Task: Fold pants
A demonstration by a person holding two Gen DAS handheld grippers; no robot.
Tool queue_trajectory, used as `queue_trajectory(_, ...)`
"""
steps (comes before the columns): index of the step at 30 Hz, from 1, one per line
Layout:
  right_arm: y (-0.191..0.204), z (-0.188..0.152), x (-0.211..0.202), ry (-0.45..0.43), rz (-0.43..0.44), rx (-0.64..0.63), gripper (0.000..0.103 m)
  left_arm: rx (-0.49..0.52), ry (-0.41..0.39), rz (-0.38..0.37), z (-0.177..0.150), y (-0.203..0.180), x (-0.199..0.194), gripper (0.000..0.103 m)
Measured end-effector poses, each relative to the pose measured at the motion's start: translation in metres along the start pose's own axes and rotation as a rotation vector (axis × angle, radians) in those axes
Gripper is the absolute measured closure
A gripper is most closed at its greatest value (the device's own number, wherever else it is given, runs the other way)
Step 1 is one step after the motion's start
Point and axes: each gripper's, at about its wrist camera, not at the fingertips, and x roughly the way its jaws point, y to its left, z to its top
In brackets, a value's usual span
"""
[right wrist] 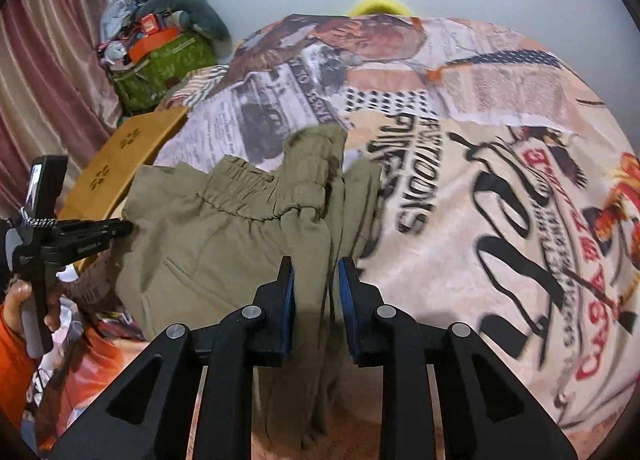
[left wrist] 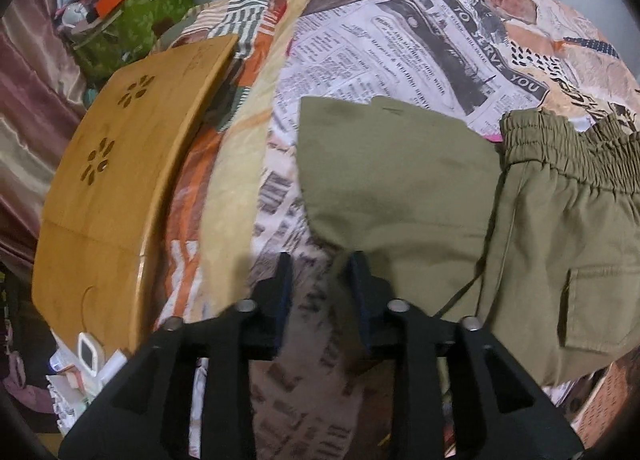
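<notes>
Left gripper (left wrist: 318, 260): jaws parted, blue-lined fingers (left wrist: 286, 284) angled steeply down toward the bedspread (left wrist: 400, 40). Only printed bedspread shows in the gap; the edge of the olive pants (left wrist: 400, 180) lies against the outer face of the right-hand finger, and whether the cloth touches its inner pad cannot be told. In the right wrist view the same tool (right wrist: 120, 229) appears from the side, at the pants' left edge, gripped by a hand (right wrist: 20, 308) with an orange sleeve (right wrist: 12, 364).

Right gripper (right wrist: 316, 264): jaws narrowly parted, also tilted downward. A gathered vertical fold of the pants (right wrist: 240, 228) runs through the gap; the pads do not visibly press on it, and a sliver of space shows on either side.

Pants: spread on the bedspread (right wrist: 500, 140), elastic waistband (left wrist: 560, 148) toward the far side, one leg doubled over the other, a flap pocket (left wrist: 600, 308) on the near right in the left wrist view.

Surroundings: a wooden lap tray (left wrist: 120, 180) lies on the bed to the left; beyond it, a green bag (left wrist: 132, 28) heaped with items against a curtain (left wrist: 28, 100).
</notes>
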Motion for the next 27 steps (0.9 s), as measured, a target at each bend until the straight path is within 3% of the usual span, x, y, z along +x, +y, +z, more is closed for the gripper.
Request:
queue_trajectory(2, 0.002, -0.003, -0.011, 0.002, -0.007, 0.003, 0.080, -0.001, -0.007, 0.004, -0.005, 0.003, -0.009, 0.063)
queue_trajectory(7, 0.015, -0.003, -0.044, -0.056, -0.045, -0.036, 0.061, 0.009, -0.031, -0.028, -0.012, 0.002, -0.043, 0.063)
queue_trajectory(15, 0.044, 0.001, -0.119, -0.193, -0.019, -0.064, 0.061, 0.075, -0.220, -0.104, -0.033, -0.014, -0.161, 0.060)
queue_trajectory(27, 0.101, -0.025, -0.256, -0.476, 0.012, -0.151, 0.061, 0.057, -0.540, -0.144, -0.087, -0.011, -0.340, 0.060)
